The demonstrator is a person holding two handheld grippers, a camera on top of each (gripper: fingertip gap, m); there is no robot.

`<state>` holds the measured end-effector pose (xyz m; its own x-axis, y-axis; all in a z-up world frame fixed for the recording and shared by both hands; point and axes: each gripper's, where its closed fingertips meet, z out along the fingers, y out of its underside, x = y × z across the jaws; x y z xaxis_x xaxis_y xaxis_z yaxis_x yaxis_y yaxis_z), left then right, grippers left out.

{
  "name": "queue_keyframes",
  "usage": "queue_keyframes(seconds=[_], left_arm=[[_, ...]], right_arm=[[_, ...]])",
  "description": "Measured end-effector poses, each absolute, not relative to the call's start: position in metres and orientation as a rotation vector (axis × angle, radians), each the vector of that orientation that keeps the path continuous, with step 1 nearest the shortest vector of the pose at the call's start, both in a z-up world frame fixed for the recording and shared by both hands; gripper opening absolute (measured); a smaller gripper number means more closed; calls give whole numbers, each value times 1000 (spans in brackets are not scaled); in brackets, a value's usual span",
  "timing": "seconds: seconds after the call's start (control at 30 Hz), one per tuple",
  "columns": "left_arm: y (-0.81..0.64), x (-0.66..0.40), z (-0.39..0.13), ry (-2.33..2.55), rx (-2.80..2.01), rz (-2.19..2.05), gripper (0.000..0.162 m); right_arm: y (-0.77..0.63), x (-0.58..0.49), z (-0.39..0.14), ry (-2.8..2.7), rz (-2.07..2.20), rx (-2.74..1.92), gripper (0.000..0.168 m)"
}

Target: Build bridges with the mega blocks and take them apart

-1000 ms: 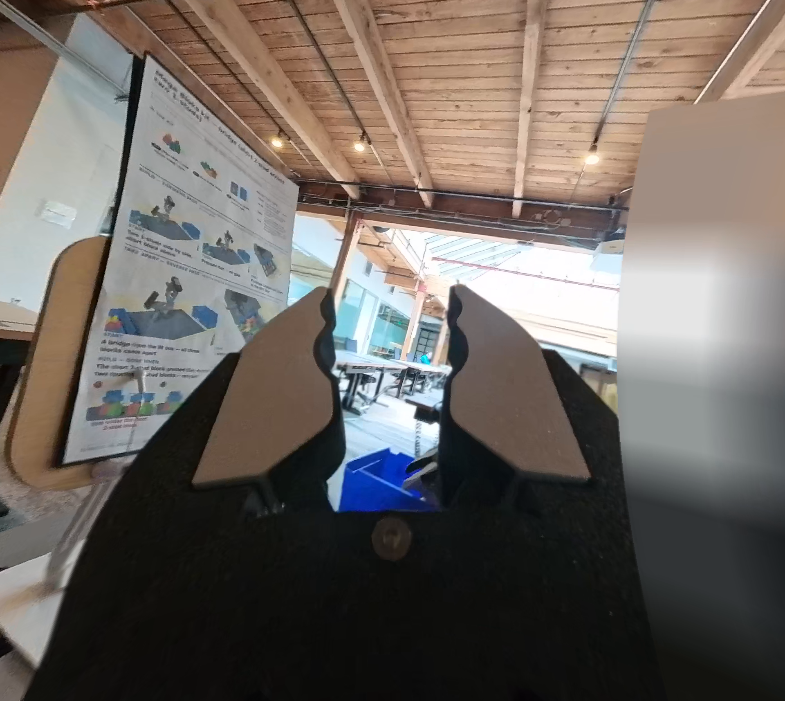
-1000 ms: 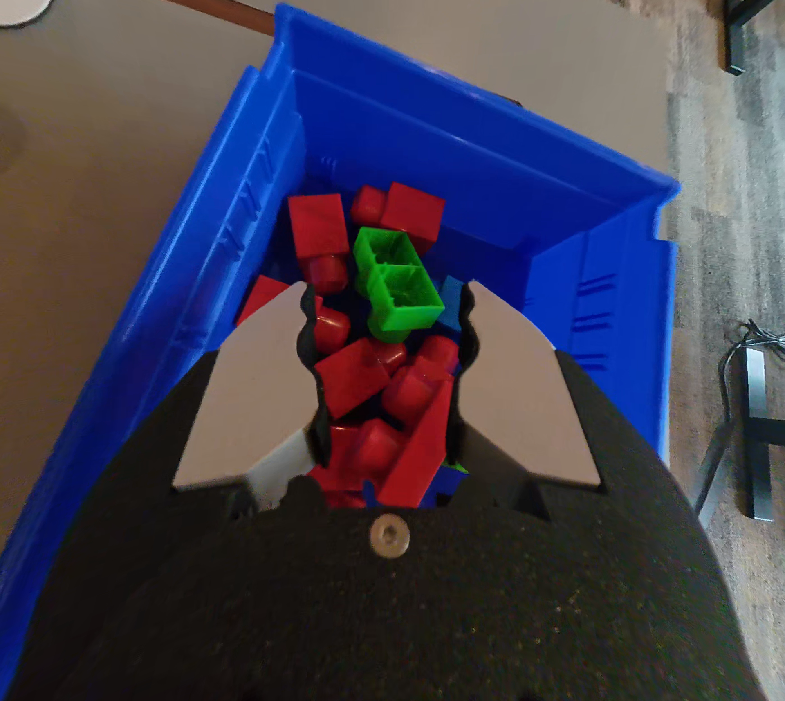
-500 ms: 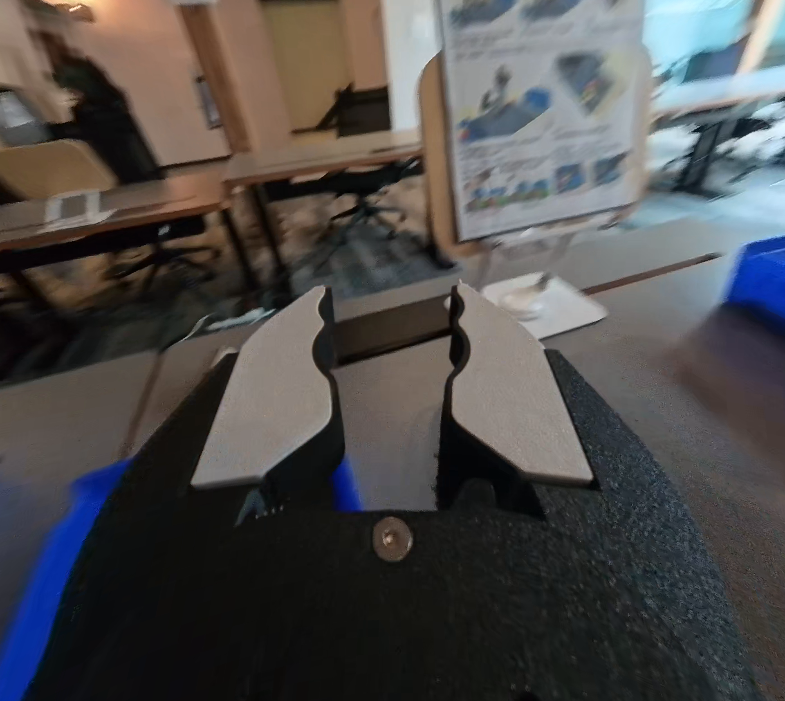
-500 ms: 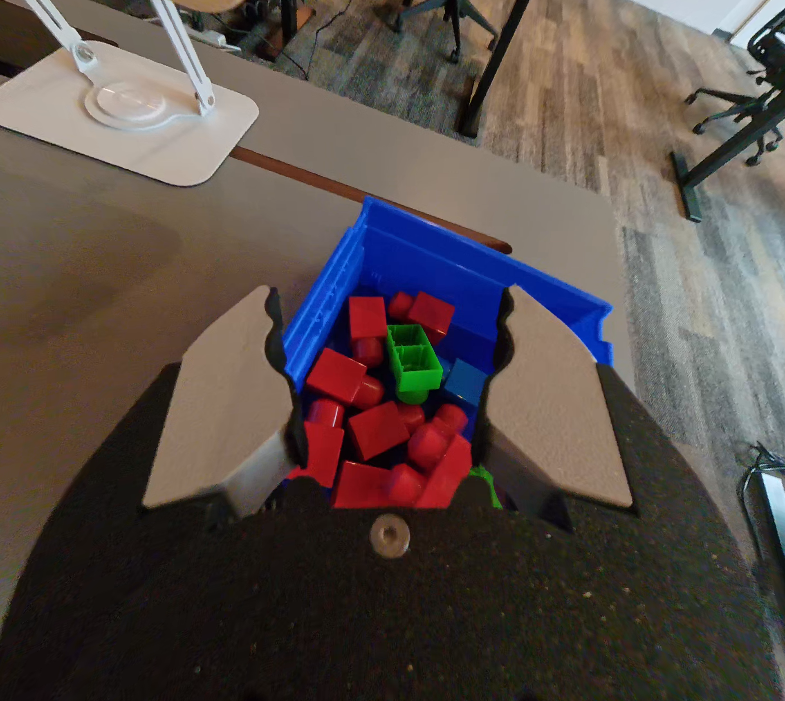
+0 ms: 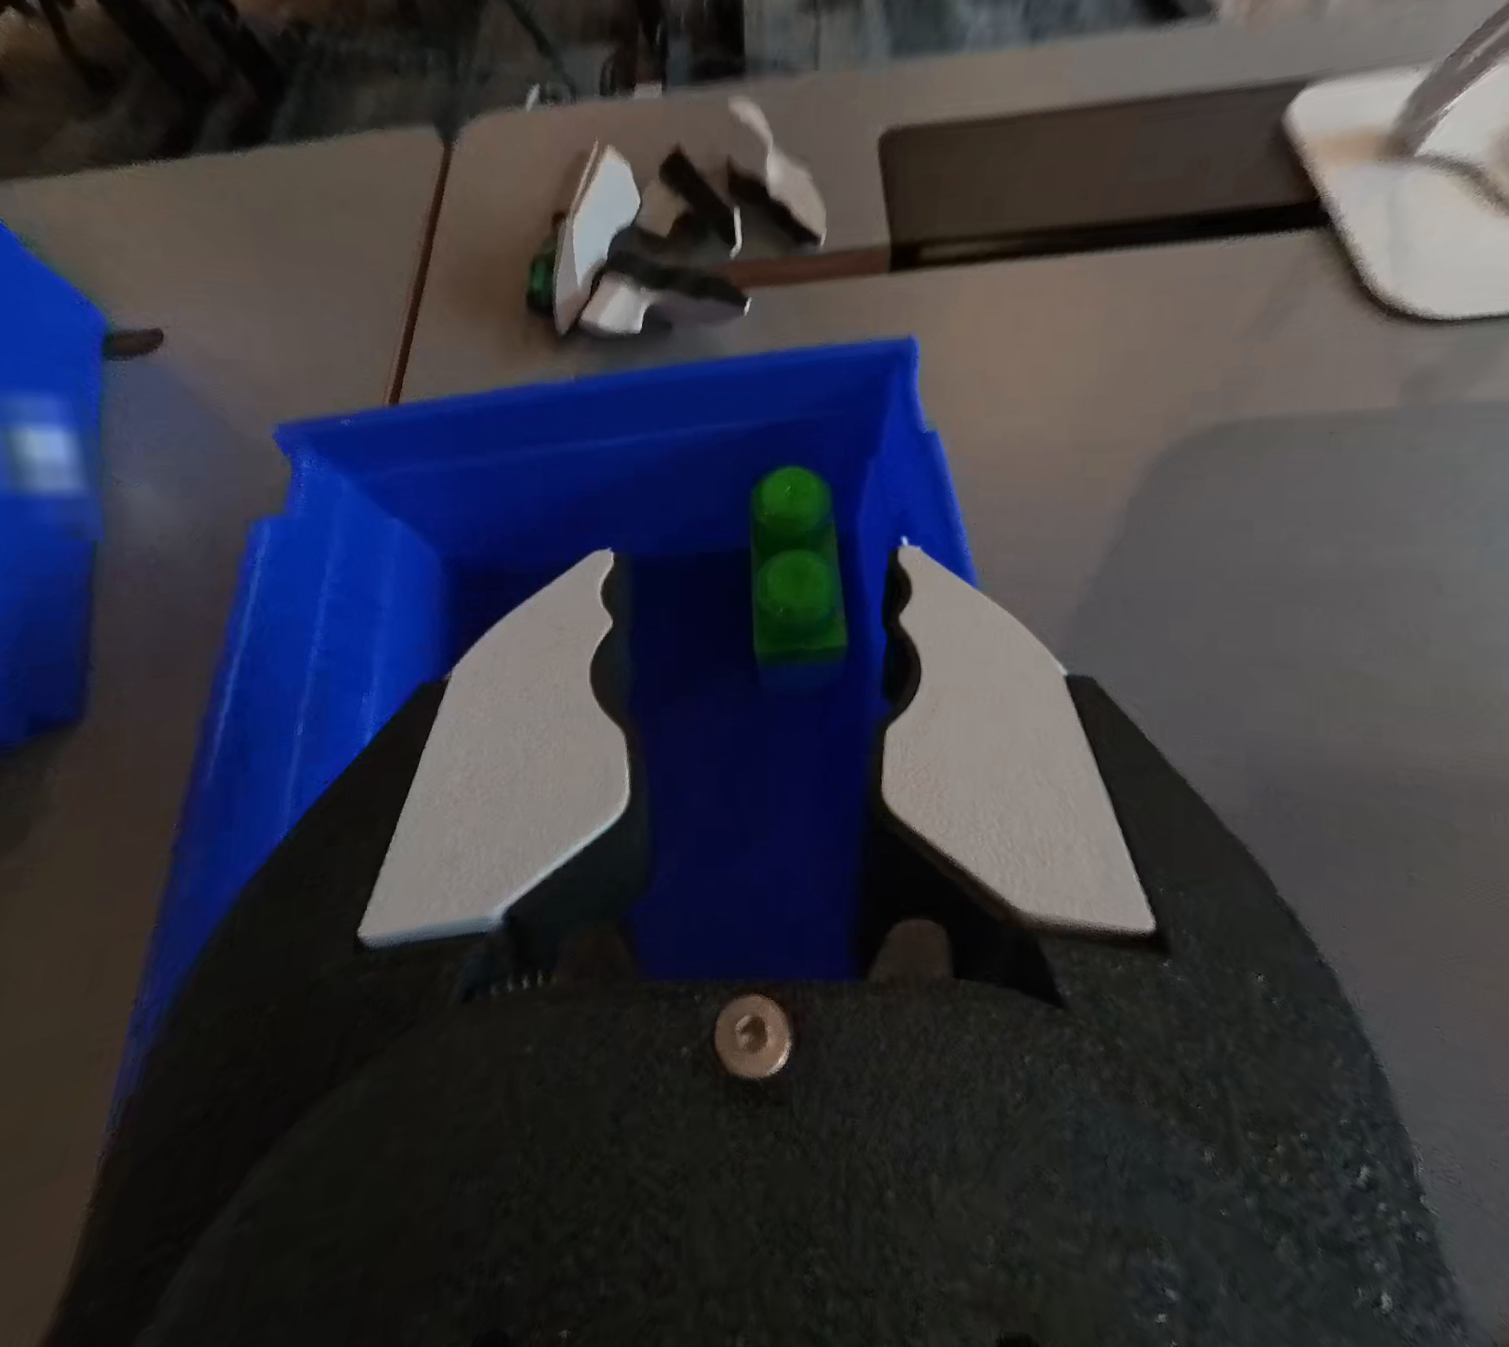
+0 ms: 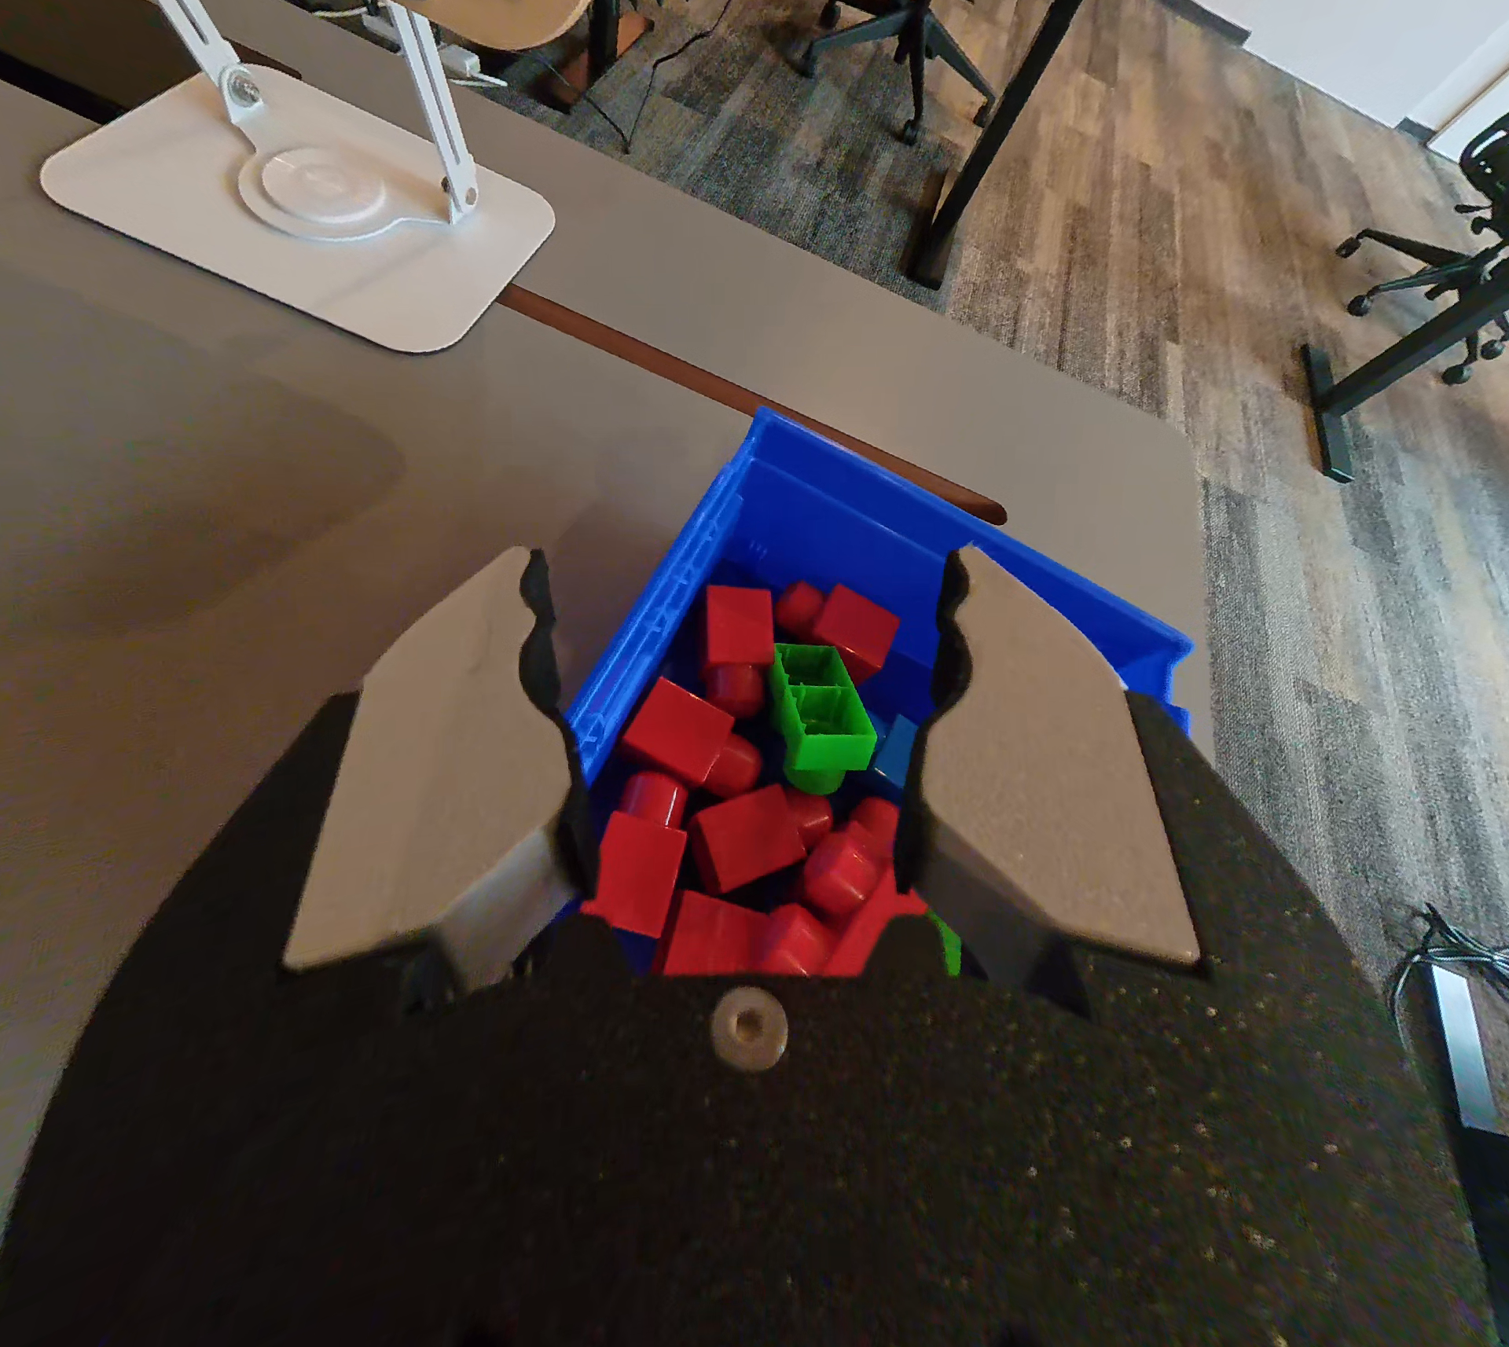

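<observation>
Grey tabletop [image 6: 735, 344]: both grippers [image 5: 751, 655] [image 6: 747, 704] spread, empty, each over blue bin [image 5: 327, 655] [image 6: 816, 499]; likely choosing blocks [image 6: 678, 732]; lone green block [image 5: 796, 585] near left bin's far-right corner.

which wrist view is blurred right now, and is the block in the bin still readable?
Left wrist view: motion-smeared, worst on the background floor and the far gripper parts; the green block in the blue bin is soft but readable. Right wrist view: sharp, red blocks crisp, wide-angle bending at edges.

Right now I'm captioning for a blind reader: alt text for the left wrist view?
The open left gripper hangs above a blue plastic bin on a grey table, holding nothing. A green two-stud block stands inside, by the right wall.
</observation>
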<state>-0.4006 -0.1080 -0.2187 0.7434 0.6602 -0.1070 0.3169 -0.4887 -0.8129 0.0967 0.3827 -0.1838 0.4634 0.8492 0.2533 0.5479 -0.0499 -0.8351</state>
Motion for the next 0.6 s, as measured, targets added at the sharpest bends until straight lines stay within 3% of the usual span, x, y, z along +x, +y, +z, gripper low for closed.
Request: queue_keyframes(seconds=[0.6], left_arm=[[-97,-426,-315,-869,-2619,411,52]], right_arm=[[386,106,-189,-1195,388,-1755,88]])
